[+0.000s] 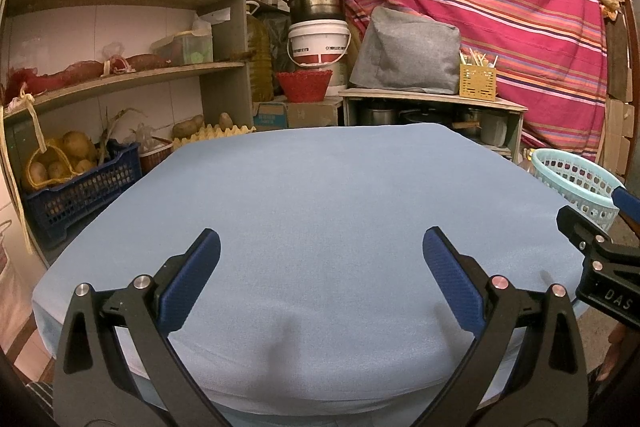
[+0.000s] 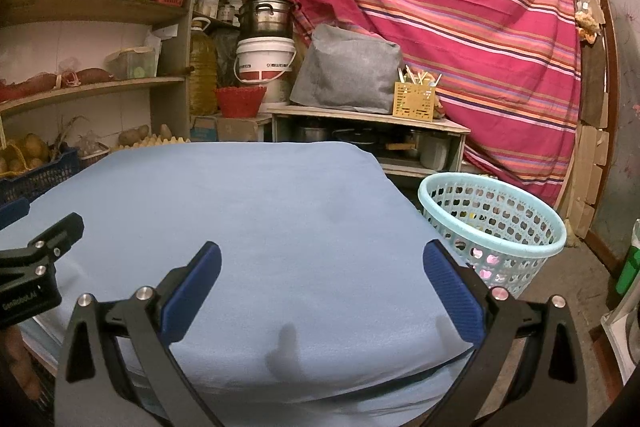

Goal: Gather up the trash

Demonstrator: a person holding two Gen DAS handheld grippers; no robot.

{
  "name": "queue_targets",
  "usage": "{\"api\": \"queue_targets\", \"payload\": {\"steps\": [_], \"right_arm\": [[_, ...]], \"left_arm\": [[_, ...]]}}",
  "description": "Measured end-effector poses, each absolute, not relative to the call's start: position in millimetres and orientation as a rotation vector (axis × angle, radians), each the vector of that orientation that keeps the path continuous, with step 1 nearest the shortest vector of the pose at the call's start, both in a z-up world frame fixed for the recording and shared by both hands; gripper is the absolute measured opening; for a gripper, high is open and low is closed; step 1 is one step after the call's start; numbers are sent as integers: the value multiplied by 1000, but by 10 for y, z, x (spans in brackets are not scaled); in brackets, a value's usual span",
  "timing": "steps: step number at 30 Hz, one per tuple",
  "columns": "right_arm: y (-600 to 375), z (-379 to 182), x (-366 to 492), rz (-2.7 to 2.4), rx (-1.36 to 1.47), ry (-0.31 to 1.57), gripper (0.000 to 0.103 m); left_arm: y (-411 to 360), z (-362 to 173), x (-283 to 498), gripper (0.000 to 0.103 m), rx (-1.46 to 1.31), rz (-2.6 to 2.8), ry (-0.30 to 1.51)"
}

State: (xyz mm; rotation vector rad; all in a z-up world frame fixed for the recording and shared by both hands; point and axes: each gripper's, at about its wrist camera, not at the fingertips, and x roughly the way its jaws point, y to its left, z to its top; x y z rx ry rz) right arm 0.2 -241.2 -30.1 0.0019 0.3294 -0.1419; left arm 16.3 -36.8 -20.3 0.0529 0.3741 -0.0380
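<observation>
My left gripper [image 1: 320, 251] is open and empty, held above the near part of a table under a light blue cloth [image 1: 312, 195]. My right gripper [image 2: 320, 263] is open and empty above the same cloth [image 2: 240, 195], near its right corner. A pale blue perforated basket [image 2: 496, 223] stands on the floor right of the table; small pink and yellow bits show through its holes. The basket also shows in the left wrist view [image 1: 576, 183]. No loose trash shows on the cloth.
Wooden shelves [image 1: 120, 75] with potatoes, crates and boxes stand at the left. A low cabinet [image 1: 432, 103] with a grey bag, buckets and pots stands behind the table. A striped red cloth [image 2: 460, 7] hangs at the back right.
</observation>
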Motion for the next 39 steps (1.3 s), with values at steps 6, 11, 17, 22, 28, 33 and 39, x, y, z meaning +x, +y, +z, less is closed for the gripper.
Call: {"api": "queue_targets", "payload": {"steps": [6,11,17,22,28,33,39], "right_arm": [[-2426,-300,10,-145,0,329,99],[-2434,-303,10,-144,0,328,99],[-2435,-304,9,-143,-3,327,99],[-2455,-298,20,-144,-2,327,99],[-2460,-300,17,-144,-4,326,99],[-2468,-298,11,-143,-4,325,99],[-2481,-302,13,-142,-6,325,99]], "left_arm": [[-373,-184,160,98,58,-39,373],[-384,-169,143,98,62,-38,367],[-386,-164,133,98,62,-40,368],[-378,-165,135,98,61,-40,369],[-369,-163,141,98,63,-43,368],[-374,-168,138,98,62,-41,368],[-382,-156,135,98,65,-45,369]]}}
